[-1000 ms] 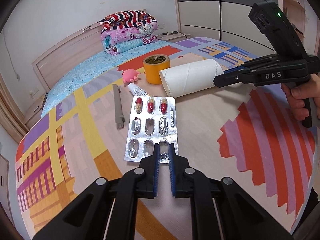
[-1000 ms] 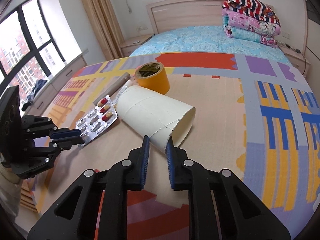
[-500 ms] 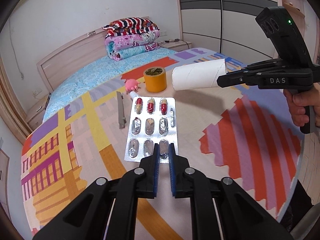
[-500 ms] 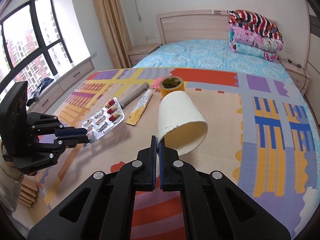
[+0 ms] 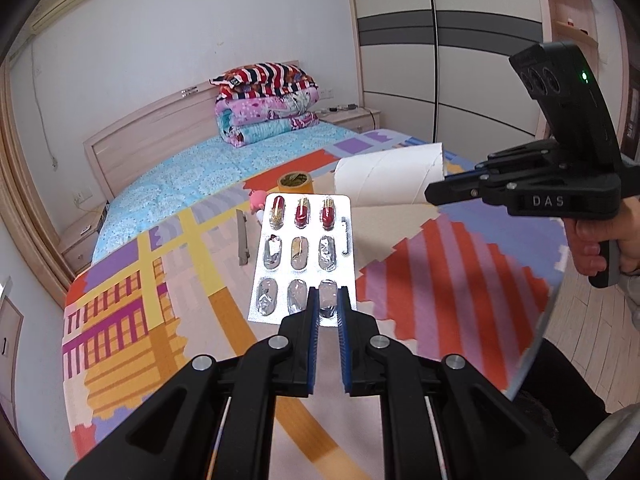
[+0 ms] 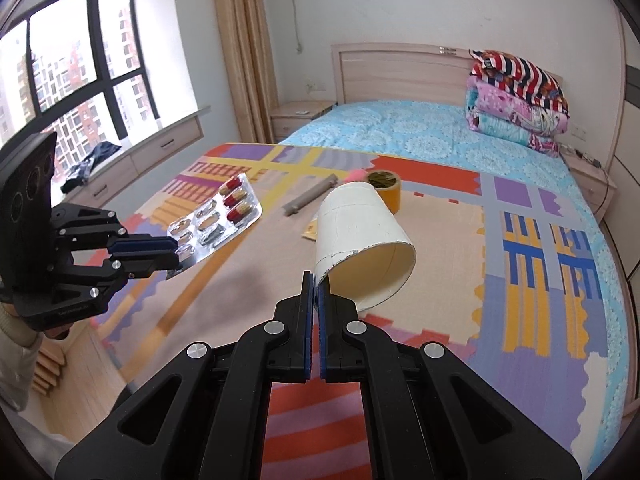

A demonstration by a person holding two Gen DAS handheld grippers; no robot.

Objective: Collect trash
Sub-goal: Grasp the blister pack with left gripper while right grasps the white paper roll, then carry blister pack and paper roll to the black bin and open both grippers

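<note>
My left gripper is shut on the near edge of a silver pill blister pack with three red capsules, held in the air above the colourful mat; the pack also shows in the right wrist view. My right gripper is shut on the rim of a white cardboard tube and holds it lifted, open end toward the camera. In the left wrist view the tube hangs at the right gripper's fingertips.
On the patterned mat lie a yellow tape roll, a grey stick, a small yellow packet and a pink toy. Folded quilts sit on the bed. The mat's edge drops to wooden floor.
Both grippers have risen well above the mat, the left carrying the blister pack and the right the cardboard tube. The right gripper closed on the tube's rim a second ago.
</note>
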